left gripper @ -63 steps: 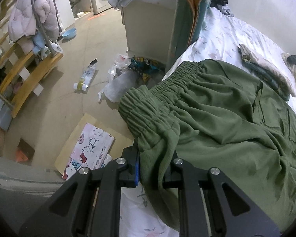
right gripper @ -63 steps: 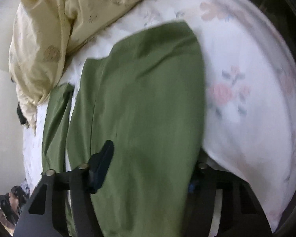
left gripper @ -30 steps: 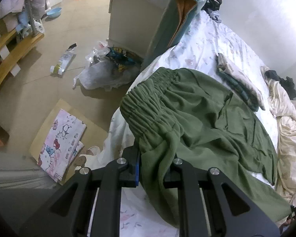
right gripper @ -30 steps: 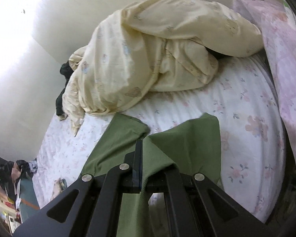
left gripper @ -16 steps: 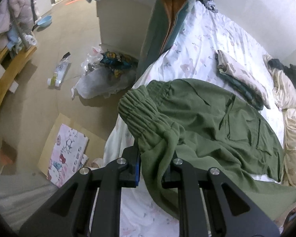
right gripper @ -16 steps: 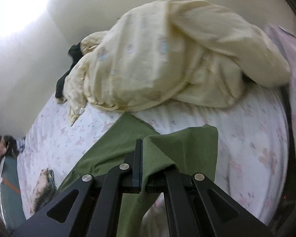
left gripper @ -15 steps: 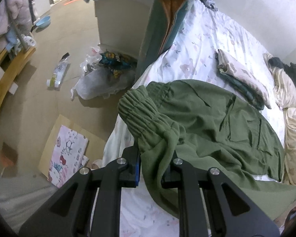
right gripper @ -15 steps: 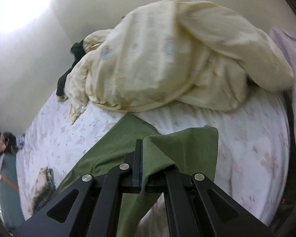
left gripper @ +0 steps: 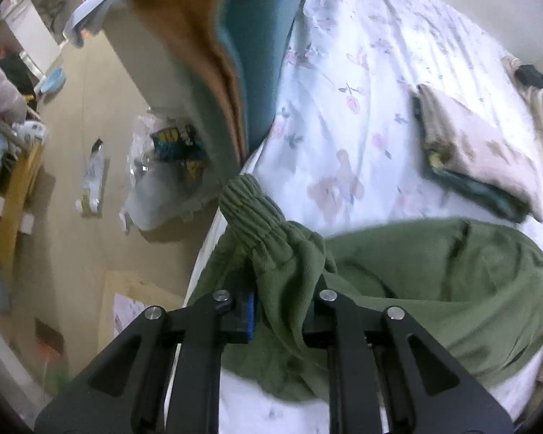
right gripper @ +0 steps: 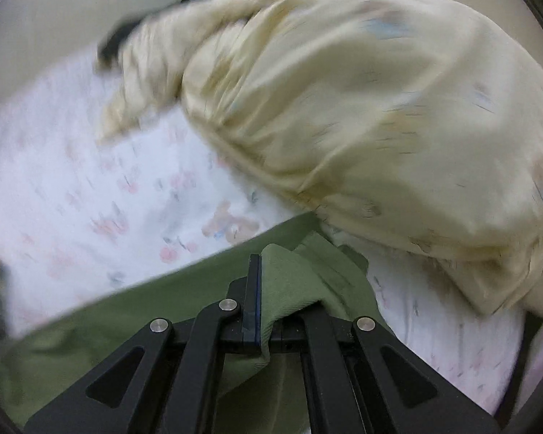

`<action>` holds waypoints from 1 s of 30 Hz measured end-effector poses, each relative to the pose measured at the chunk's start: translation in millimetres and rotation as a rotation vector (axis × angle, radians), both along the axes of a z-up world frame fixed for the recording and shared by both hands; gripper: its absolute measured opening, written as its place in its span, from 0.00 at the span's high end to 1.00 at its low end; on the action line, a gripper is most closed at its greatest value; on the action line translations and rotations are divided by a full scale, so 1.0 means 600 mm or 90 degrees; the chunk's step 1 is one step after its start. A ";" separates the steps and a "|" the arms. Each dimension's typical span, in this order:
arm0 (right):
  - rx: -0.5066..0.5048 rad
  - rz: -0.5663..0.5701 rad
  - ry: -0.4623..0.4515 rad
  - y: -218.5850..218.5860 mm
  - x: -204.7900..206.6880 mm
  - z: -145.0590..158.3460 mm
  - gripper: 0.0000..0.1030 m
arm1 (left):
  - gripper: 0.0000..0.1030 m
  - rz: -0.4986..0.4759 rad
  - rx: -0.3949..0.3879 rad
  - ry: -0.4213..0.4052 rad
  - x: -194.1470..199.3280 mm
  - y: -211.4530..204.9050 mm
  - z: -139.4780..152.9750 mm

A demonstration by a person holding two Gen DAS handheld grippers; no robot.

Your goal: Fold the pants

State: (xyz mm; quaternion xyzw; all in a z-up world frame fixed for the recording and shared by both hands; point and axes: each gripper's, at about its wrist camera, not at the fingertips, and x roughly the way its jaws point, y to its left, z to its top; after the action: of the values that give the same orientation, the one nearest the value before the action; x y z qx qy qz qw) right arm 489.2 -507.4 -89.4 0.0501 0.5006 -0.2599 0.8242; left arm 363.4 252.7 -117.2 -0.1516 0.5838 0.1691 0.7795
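Observation:
The green pants (left gripper: 434, 271) lie across a bed with a white flowered sheet (left gripper: 344, 108). My left gripper (left gripper: 284, 311) is shut on the ribbed elastic waistband (left gripper: 257, 213), which bunches up between the fingers near the bed's left edge. In the right wrist view my right gripper (right gripper: 275, 307) is shut on a fold of the pants' leg end (right gripper: 293, 271), close to a heaped cream duvet (right gripper: 362, 108). The rest of the green fabric (right gripper: 108, 318) trails off to the left. Both views are motion-blurred.
A folded beige and dark garment (left gripper: 478, 155) lies on the sheet beyond the pants. A teal and orange upright roll (left gripper: 228, 36) stands at the bed's edge. The floor at left holds a plastic bag (left gripper: 159, 181), a bottle (left gripper: 92, 184) and cardboard (left gripper: 134, 296).
Both grippers have carried their ends of the pants farther over the bed. The left now sits nearer the folded garment, the right nearer the duvet. The pants look more bunched between them.

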 end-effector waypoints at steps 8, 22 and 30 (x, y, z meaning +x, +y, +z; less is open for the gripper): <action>-0.045 0.055 0.020 0.061 0.080 -0.035 1.00 | 0.62 -0.024 0.016 -0.054 0.007 0.004 -0.002; -0.049 0.142 0.011 0.073 0.033 -0.001 0.25 | 0.20 -0.214 0.106 -0.186 -0.068 -0.112 0.072; 0.012 0.100 -0.048 -0.058 -0.069 0.047 0.23 | 0.40 -0.155 0.238 0.084 0.050 -0.132 -0.100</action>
State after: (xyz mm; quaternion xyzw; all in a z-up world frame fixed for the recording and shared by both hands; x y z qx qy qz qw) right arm 447.8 -542.2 -60.9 0.0284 0.4738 -0.1874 0.8600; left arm 393.3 173.4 -176.9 0.0784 0.6061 0.1883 0.7688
